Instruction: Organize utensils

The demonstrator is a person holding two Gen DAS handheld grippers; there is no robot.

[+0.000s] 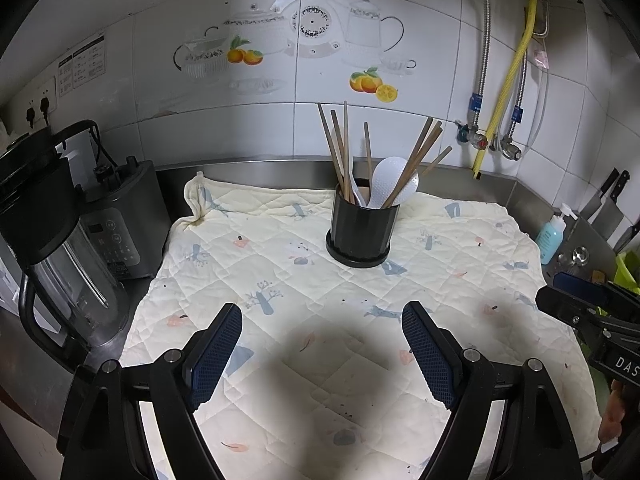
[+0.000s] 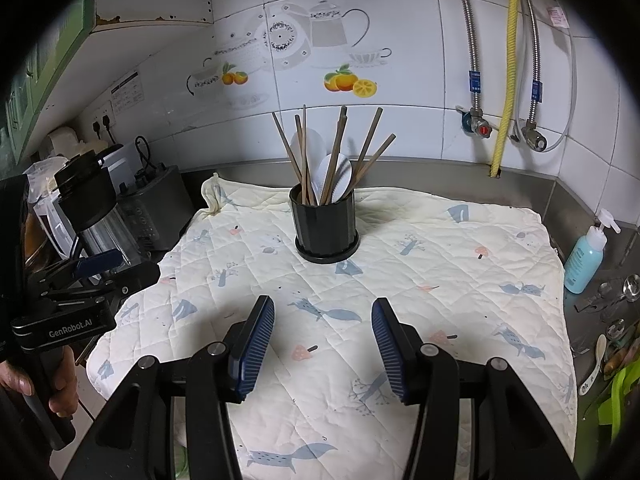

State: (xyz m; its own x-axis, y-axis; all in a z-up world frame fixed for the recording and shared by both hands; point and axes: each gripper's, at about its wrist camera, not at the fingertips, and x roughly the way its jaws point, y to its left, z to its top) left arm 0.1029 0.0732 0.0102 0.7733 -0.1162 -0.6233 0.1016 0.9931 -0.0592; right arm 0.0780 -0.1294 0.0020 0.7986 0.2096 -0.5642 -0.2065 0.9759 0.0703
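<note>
A black utensil holder [image 1: 362, 226] stands upright on a quilted cloth [image 1: 280, 264] near the back wall. It holds several wooden chopsticks [image 1: 340, 148] and a white spoon [image 1: 390, 184]. It also shows in the right wrist view [image 2: 325, 226] with chopsticks [image 2: 340, 148] and white spoons [image 2: 338, 176]. My left gripper [image 1: 322, 320] is open and empty, in front of the holder above the cloth. My right gripper [image 2: 323, 314] is open and empty, also short of the holder. Each gripper shows at the edge of the other's view.
A blender [image 1: 60, 248] and a dark appliance [image 1: 128, 216] stand left of the cloth. A blue soap bottle [image 2: 588, 258], loose spoons [image 2: 616, 312] and knives [image 1: 612, 196] are at the right. Pipes and valves [image 2: 480, 128] hang on the tiled wall.
</note>
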